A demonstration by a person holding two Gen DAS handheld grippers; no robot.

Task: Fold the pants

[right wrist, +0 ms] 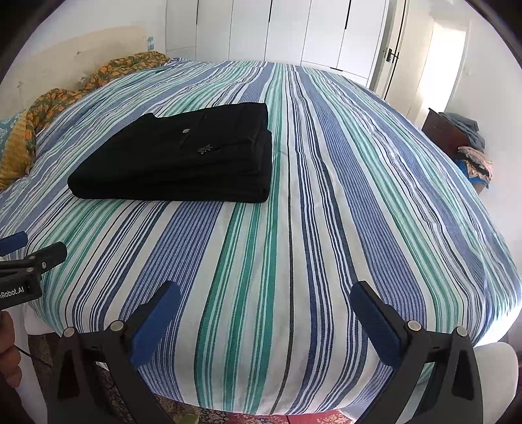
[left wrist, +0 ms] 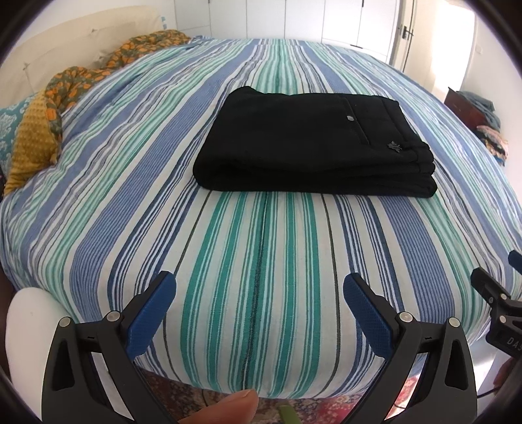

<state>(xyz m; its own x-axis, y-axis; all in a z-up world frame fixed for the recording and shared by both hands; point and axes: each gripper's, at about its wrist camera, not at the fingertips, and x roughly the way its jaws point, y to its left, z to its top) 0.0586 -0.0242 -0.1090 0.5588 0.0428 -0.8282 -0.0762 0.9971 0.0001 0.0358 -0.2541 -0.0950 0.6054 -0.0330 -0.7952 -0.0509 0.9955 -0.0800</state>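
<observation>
Both grippers, left gripper [left wrist: 259,293] and right gripper [right wrist: 266,303], level above striped bedspread [left wrist: 261,244]; jaws wide apart, empty; folded black pants [left wrist: 313,146] well ahead.

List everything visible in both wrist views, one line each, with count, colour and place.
pants: one pair, black, folded into a flat stack on the bed, past both grippers
button: one, grey, on the top face of the pants
emblem: one, small, metallic, on the pants near the waistband end
bedspread: one, blue, green and white stripes, covering the bed
floral blanket: one, orange and green, bunched at the bed's far left
yellow cushion: one, mustard, at the left edge
wardrobe doors: several, white, along the back wall
clothes pile: one, mixed colours, on dark furniture at right
left hand-held gripper: one, black with blue pads, open, empty
right hand-held gripper: one, black with blue pads, open, empty
</observation>
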